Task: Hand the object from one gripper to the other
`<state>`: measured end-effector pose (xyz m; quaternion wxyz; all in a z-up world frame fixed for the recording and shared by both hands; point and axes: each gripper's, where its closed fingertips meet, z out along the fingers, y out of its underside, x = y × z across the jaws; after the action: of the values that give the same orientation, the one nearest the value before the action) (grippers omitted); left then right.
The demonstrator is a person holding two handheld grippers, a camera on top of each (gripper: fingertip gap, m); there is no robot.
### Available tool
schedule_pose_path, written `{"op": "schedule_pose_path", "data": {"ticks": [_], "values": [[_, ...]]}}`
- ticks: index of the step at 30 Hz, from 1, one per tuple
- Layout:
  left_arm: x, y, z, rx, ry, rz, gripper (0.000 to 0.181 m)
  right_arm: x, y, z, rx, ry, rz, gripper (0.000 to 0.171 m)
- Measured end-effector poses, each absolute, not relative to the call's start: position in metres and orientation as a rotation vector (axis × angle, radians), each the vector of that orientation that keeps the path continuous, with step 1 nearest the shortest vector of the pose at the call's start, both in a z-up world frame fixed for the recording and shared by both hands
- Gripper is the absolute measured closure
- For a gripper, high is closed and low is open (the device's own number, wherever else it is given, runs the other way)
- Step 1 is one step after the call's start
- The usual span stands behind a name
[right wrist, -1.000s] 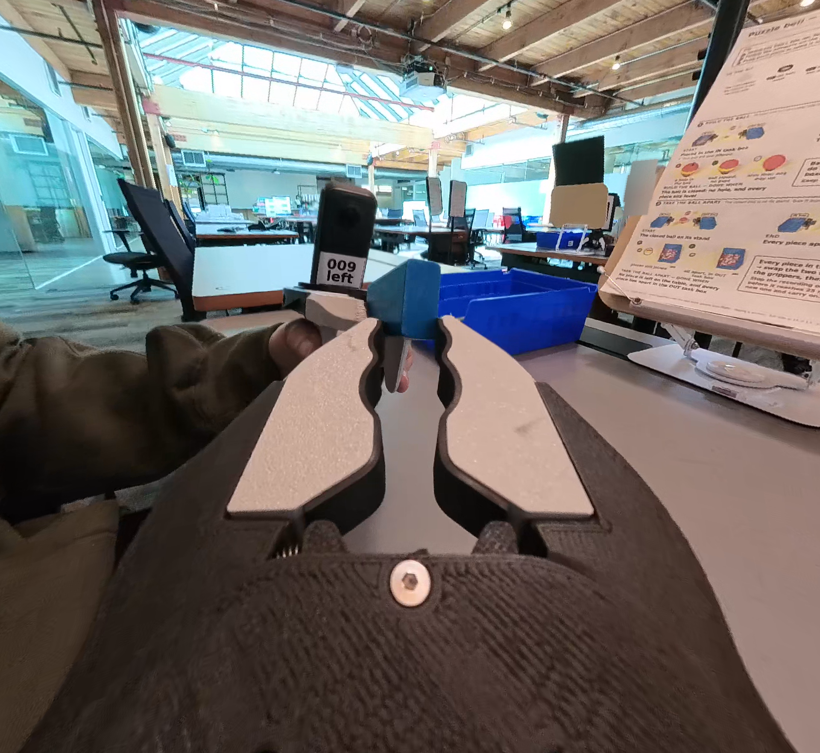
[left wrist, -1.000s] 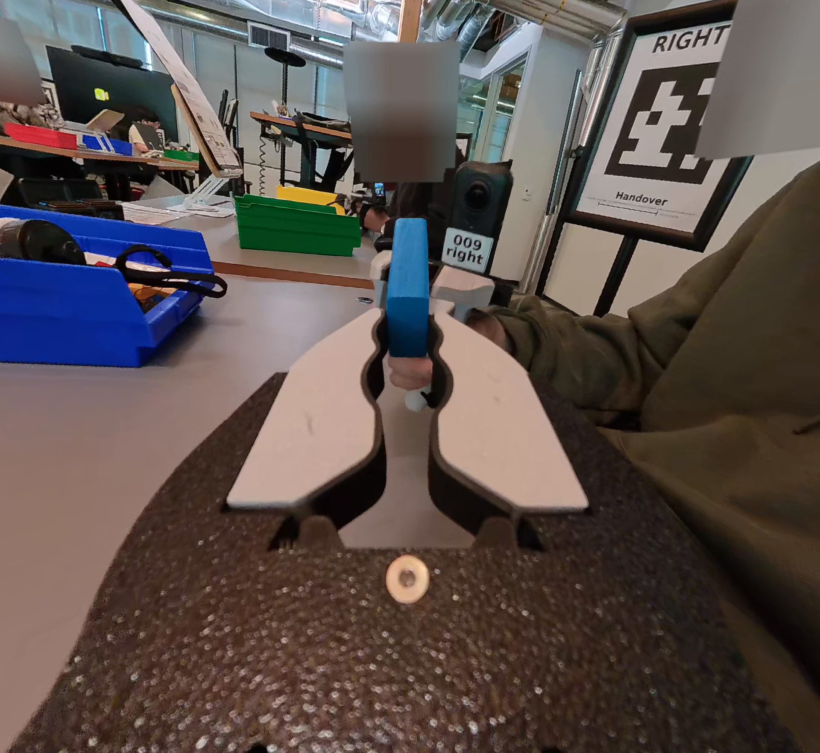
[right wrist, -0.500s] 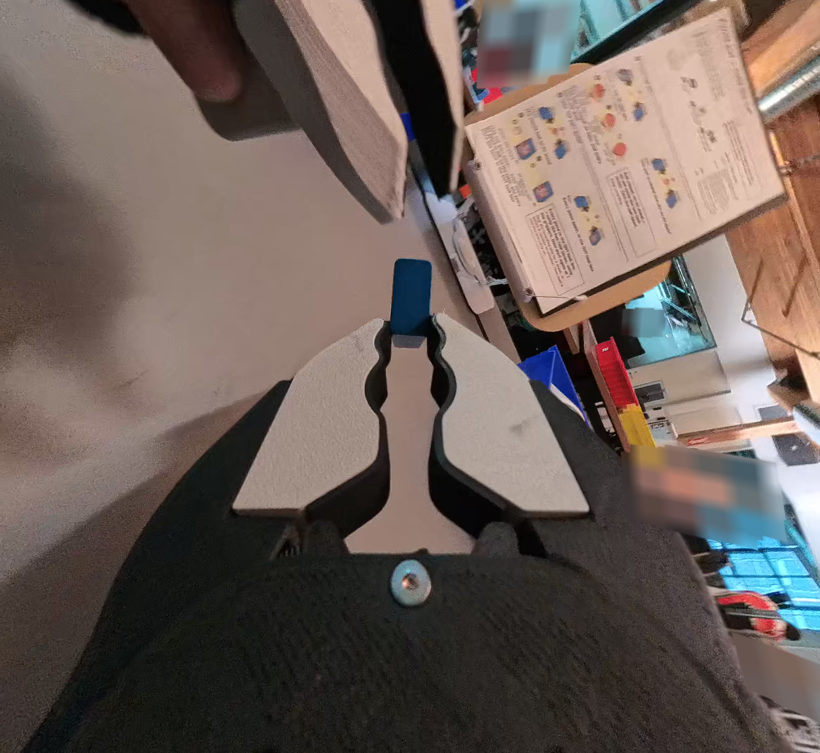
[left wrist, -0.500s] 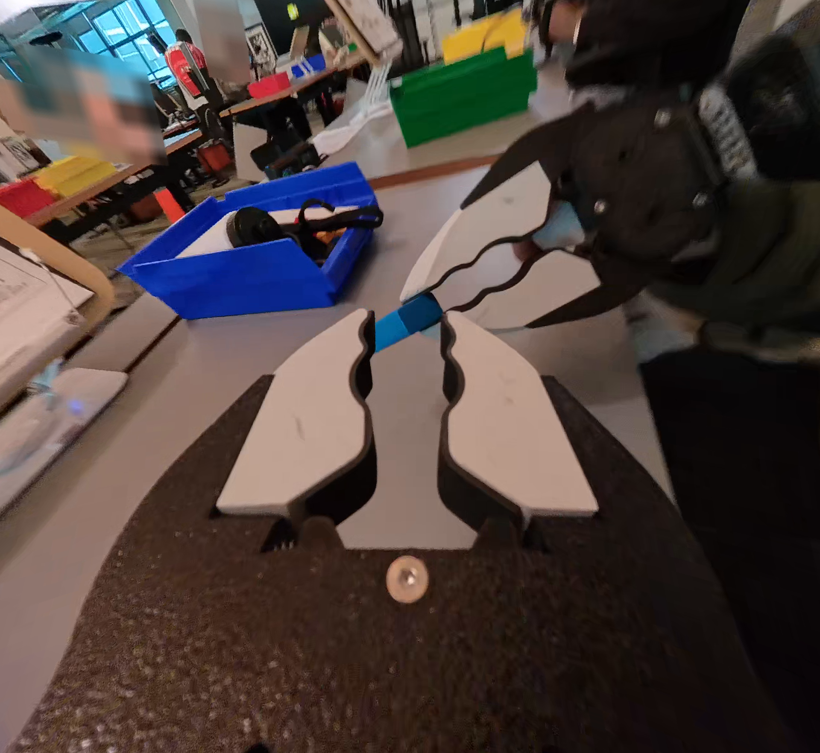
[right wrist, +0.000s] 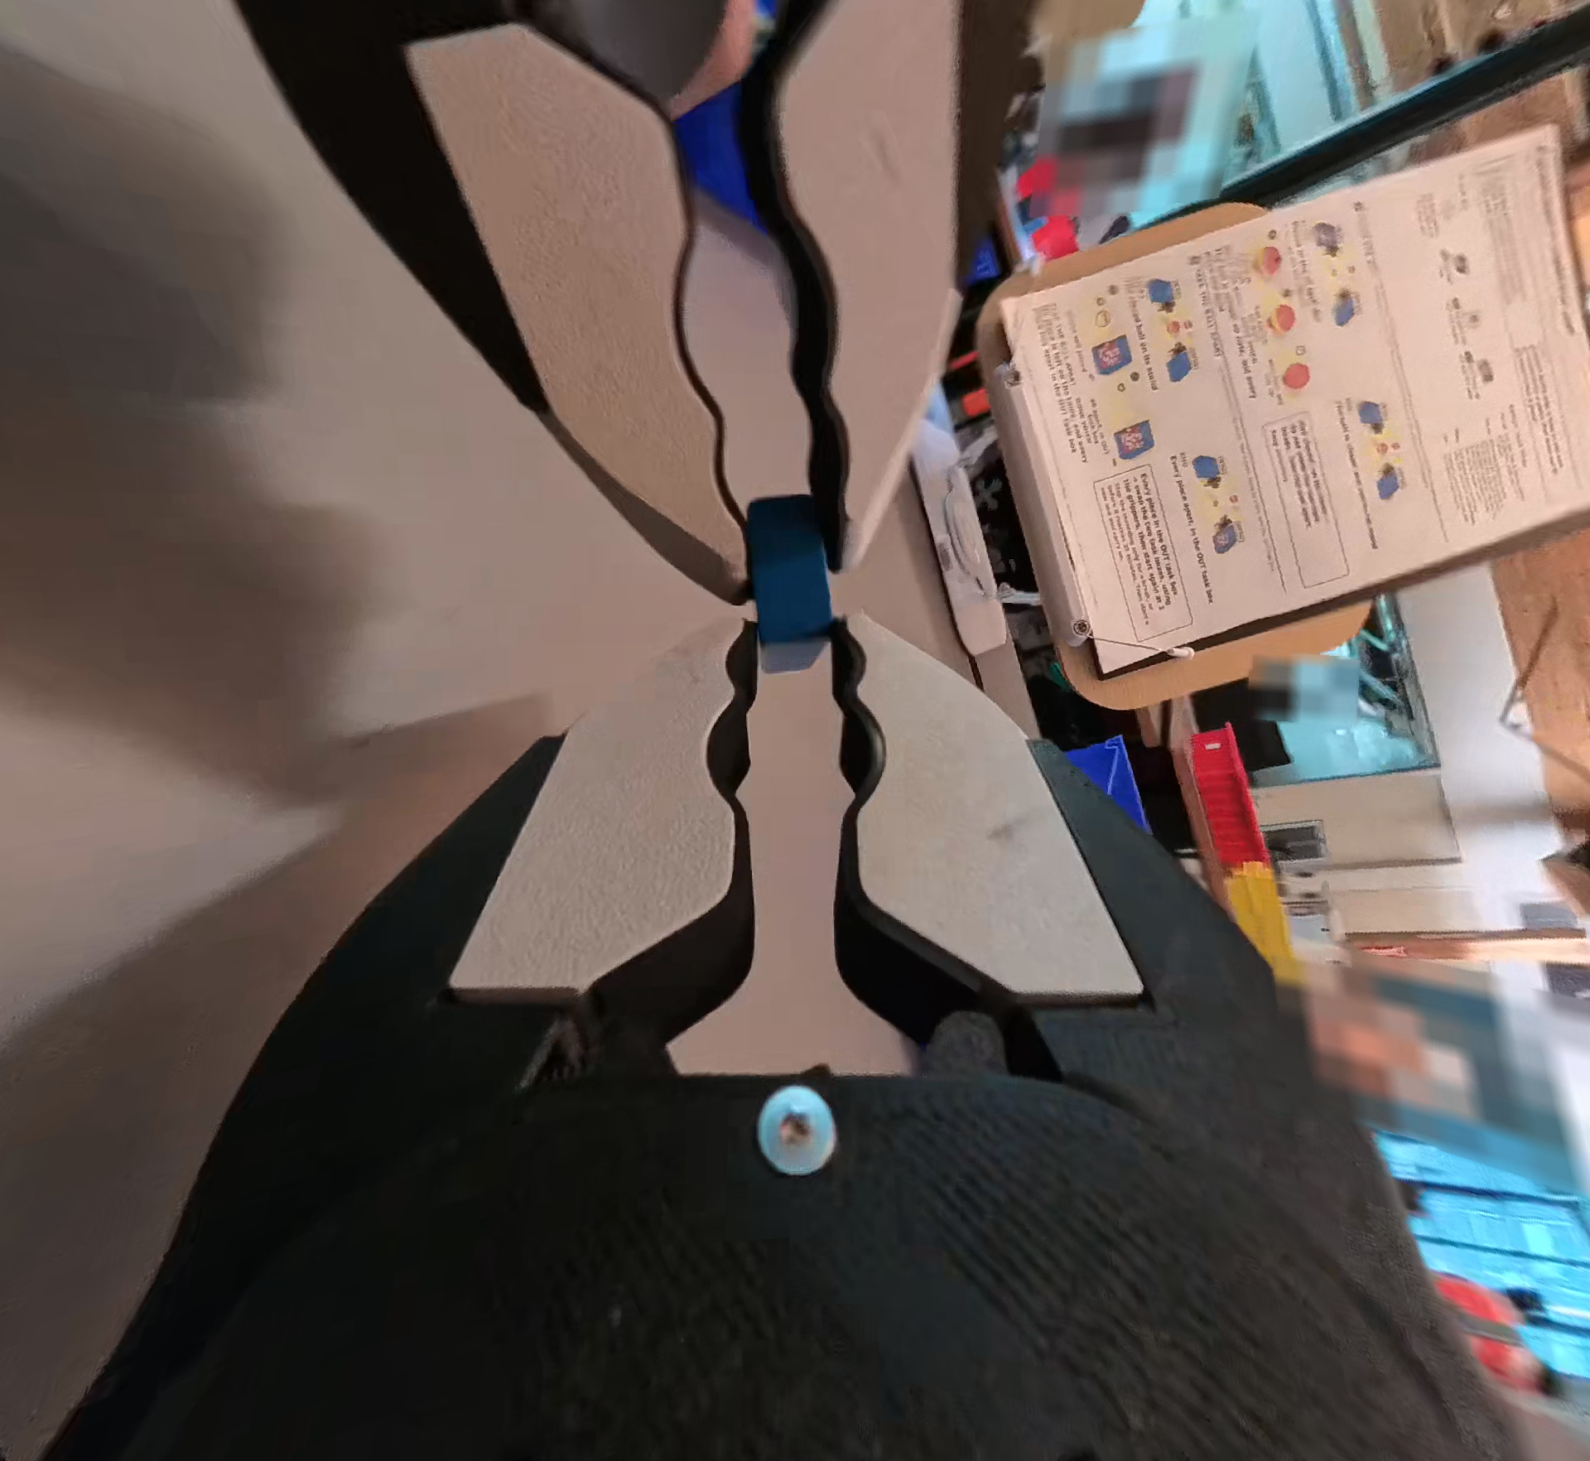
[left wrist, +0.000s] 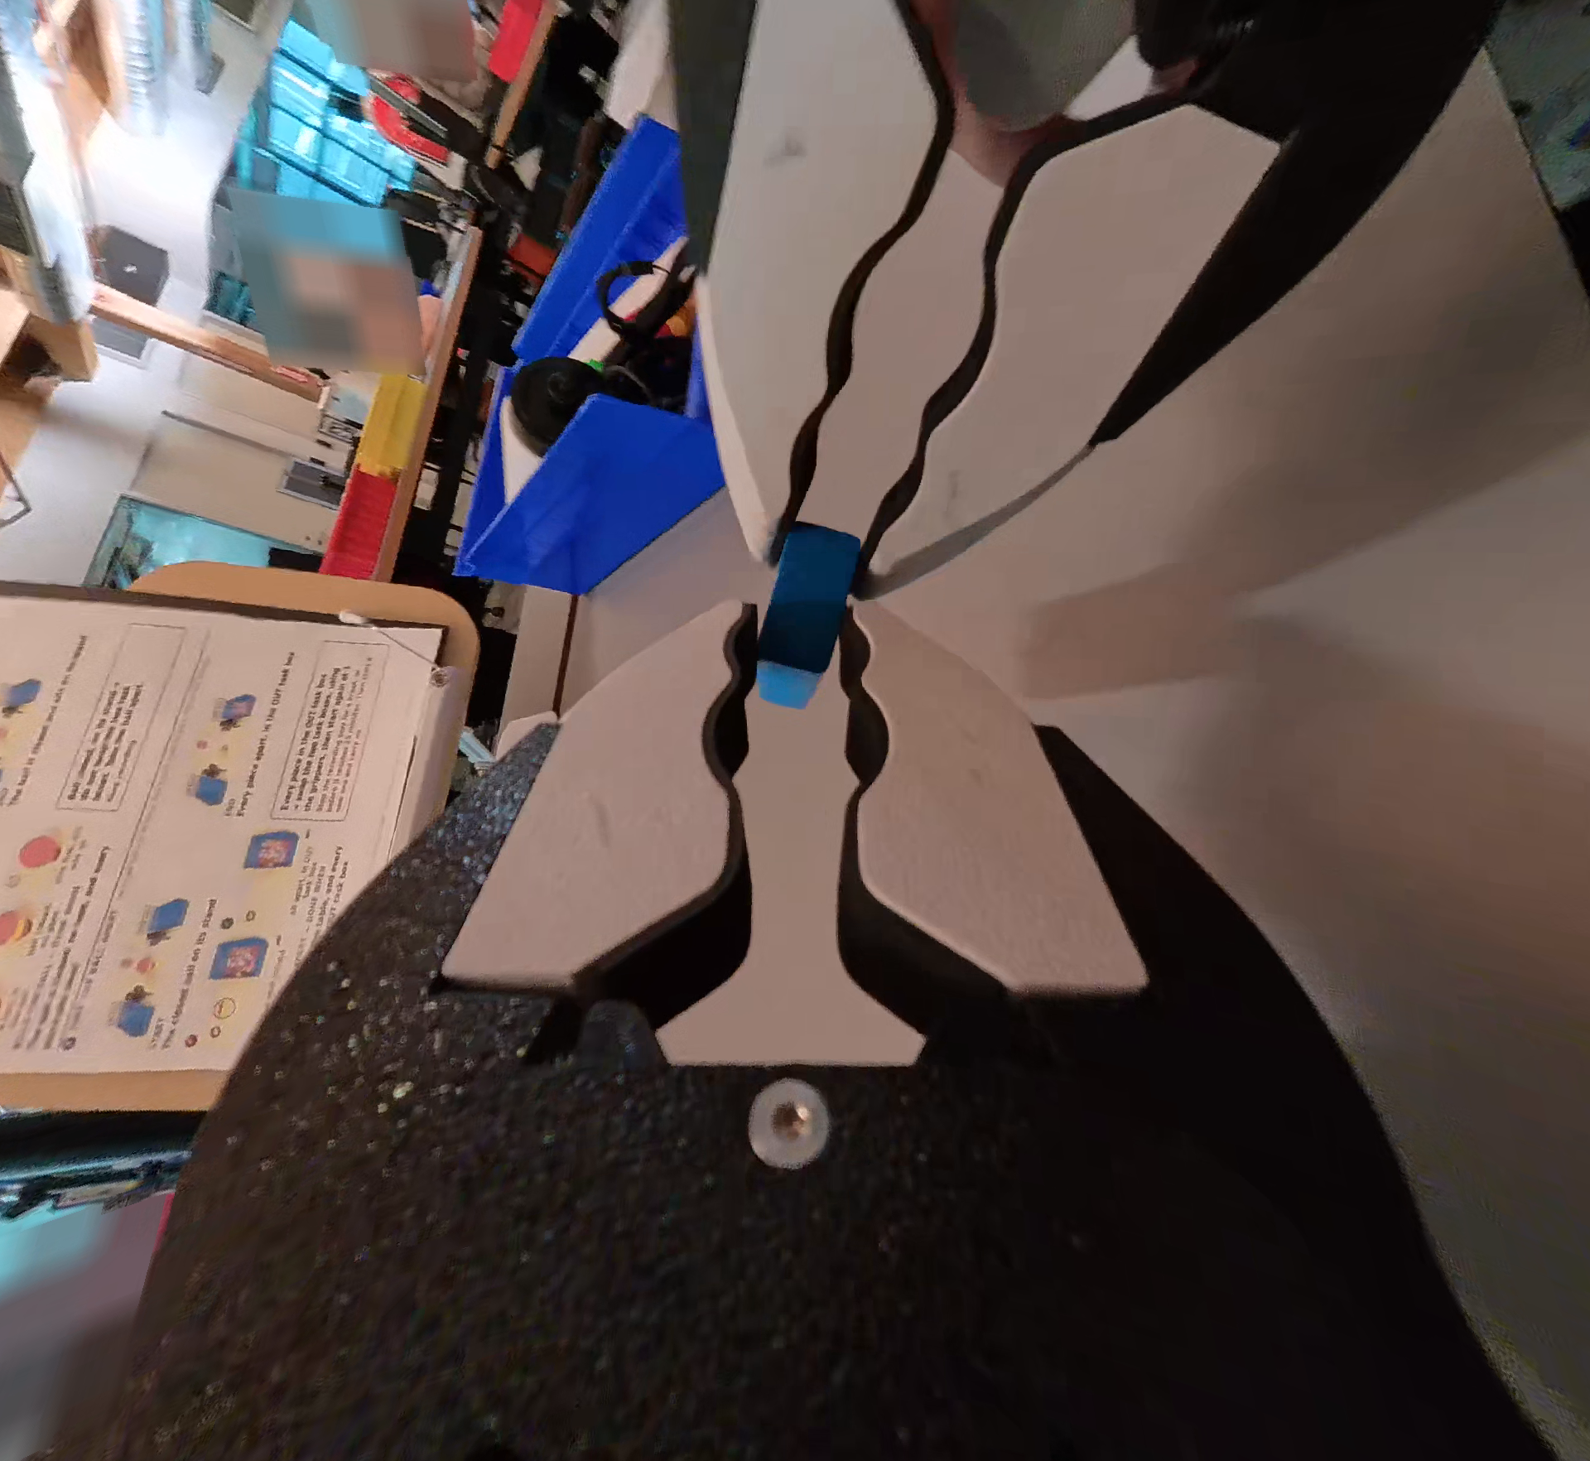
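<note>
Pinching blue block tip-to-tip, both hand-held grippers; blue bin only left view.

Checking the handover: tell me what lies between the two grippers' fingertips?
Only the blue block: the left gripper and right gripper meet tip to tip with it bridging them, as both wrist views show.
</note>
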<state>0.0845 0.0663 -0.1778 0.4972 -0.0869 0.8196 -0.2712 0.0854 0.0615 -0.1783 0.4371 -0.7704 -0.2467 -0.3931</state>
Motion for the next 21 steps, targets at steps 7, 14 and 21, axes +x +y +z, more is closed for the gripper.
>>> {"op": "schedule_pose_path", "data": {"ticks": [7, 14, 21], "values": [[0.084, 0.075, -0.134, -0.675, 1.751, -1.556, 0.165, 0.100, 0.048, -0.146, -1.651, -0.173, -0.461, 0.121], [0.068, 0.066, -0.104, -0.747, 1.515, -2.238, 0.165, 0.089, 0.051, -0.128, -1.458, -0.039, -0.153, 0.126], [0.059, 0.067, -0.099, -0.665, 1.445, -2.422, 0.165, 0.065, 0.050, -0.120, -1.386, -0.100, 0.059, 0.151]]}}
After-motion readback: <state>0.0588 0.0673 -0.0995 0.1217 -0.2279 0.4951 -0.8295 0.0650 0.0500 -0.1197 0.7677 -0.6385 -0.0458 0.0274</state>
